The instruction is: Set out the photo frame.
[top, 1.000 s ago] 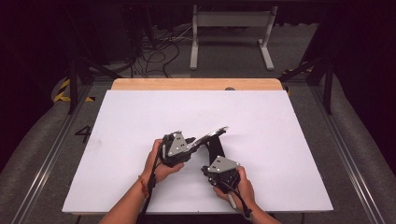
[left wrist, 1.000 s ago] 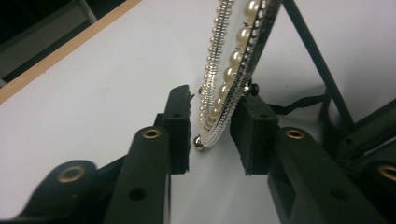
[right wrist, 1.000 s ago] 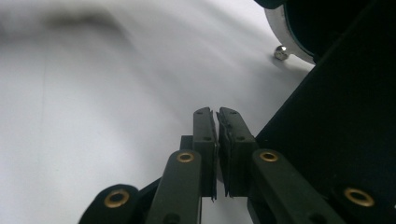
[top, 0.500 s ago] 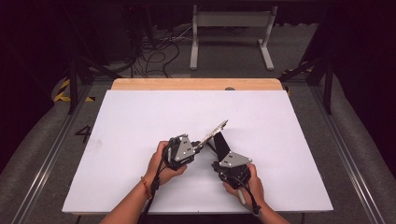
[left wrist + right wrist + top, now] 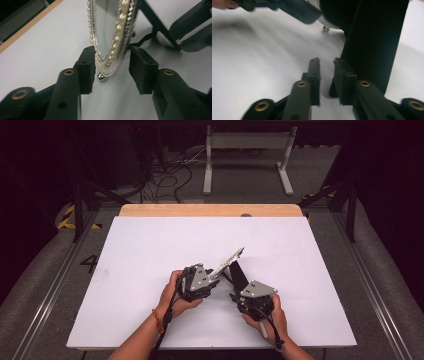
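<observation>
Two grippers, one in each of my hands, work at an oval mirror with a pearl-beaded silver frame (image 5: 230, 261) standing tilted on a white table top (image 5: 150, 260) near its middle; behind the mirror, a flat black easel stand (image 5: 238, 274) props it from the table. My left gripper (image 5: 216, 274) meets the frame's lower end; in the left gripper view the beaded rim (image 5: 112, 50) stands between my two black pads (image 5: 86, 68), the left pad at or just beside the beads, the right pad apart from them; these jaws have just been opening and do not clamp the frame. A small silver ball foot (image 5: 100, 76) hangs at the frame's lowest point, just above the table. My right gripper (image 5: 235, 296) lies close behind the black stand; in the right gripper view its jaws have just been opening, a narrow gap stands between the pads (image 5: 314, 72) with nothing inside it, and the stand (image 5: 374, 45) rises just beside the right pad, whether touching I cannot tell; the two grippers sit near each other.
</observation>
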A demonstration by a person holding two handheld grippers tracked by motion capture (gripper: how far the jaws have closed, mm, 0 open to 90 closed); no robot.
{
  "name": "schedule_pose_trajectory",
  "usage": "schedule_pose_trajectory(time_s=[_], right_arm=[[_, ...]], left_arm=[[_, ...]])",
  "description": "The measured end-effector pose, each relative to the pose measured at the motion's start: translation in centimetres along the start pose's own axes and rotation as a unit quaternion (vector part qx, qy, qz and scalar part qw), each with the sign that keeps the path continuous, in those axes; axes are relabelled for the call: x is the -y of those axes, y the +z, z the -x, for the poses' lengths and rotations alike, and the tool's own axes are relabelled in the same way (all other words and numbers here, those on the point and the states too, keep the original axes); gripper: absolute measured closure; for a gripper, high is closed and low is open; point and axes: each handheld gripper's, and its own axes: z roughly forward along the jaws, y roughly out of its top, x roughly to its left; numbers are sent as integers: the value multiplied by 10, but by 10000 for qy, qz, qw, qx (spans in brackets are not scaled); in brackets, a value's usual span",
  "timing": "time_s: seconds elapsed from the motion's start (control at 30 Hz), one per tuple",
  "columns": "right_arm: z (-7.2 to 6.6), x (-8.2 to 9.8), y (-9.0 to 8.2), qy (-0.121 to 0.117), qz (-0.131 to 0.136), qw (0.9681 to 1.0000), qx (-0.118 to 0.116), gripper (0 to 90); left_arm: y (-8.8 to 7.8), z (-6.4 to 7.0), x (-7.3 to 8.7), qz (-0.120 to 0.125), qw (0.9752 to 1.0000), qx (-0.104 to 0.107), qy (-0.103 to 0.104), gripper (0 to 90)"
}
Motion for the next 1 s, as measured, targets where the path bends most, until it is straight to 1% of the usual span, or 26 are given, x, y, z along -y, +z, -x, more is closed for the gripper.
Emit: schedule_pose_trajectory(time_s=[0.03,0.07,0.1,0.13,0.2,0.27,0.33,0.37,0.4,0.47,0.57,0.6,0.67,0.73,0.83,0.87,0.93,0.97,1.0], right_arm=[[-2,0,-1,-26,28,9999,139,640],[-2,0,-1,-26,28,9999,139,640],[-2,0,-2,-16,28,9999,162,632],[-2,0,-2,-1,34,9998,189,619],[-1,1,-2,14,34,9995,308,584],[2,2,0,54,-15,9991,414,544],[3,3,3,103,-28,9989,458,515],[5,4,6,103,-98,9986,502,473],[5,4,6,103,-98,9986,502,473],[7,5,9,145,-84,9984,537,454],[8,4,10,132,-60,9982,585,426],[8,4,11,141,-61,9979,622,422],[11,5,11,172,-83,9974,701,417],[14,6,13,302,-85,9975,628,401],[15,6,13,255,-106,9978,600,407],[15,6,12,270,-101,9977,616,412],[16,6,11,265,-111,9979,588,413],[18,7,10,299,-113,9979,567,412],[19,7,10,300,-112,9979,570,412]], left_arm=[[2,-1,1,-10,10000,-18,-18,544],[4,-2,2,-25,10000,-9,-75,544],[6,-3,3,-32,10000,10,-89,558],[7,-3,4,-52,9999,93,-91,593],[9,-3,4,-85,9999,114,-70,625],[10,-3,6,-91,9997,171,-121,662],[11,-4,6,-97,9997,160,-133,694],[10,-4,6,-86,9999,110,-96,726],[10,-4,6,-86,9999,110,-96,749],[10,-4,5,-94,9999,79,-42,753],[10,-2,4,-154,9999,5,66,766],[10,-1,4,-174,9997,-29,140,770],[9,0,3,-227,9995,-83,178,776],[8,1,3,-239,9995,-98,200,780],[6,2,2,-256,9992,-125,288,794],[5,4,1,-285,9990,-86,329,797],[4,7,0,-310,9988,-102,362,795],[4,8,0,-329,9987,-117,380,795],[4,9,-1,-320,9986,-85,408,793]])
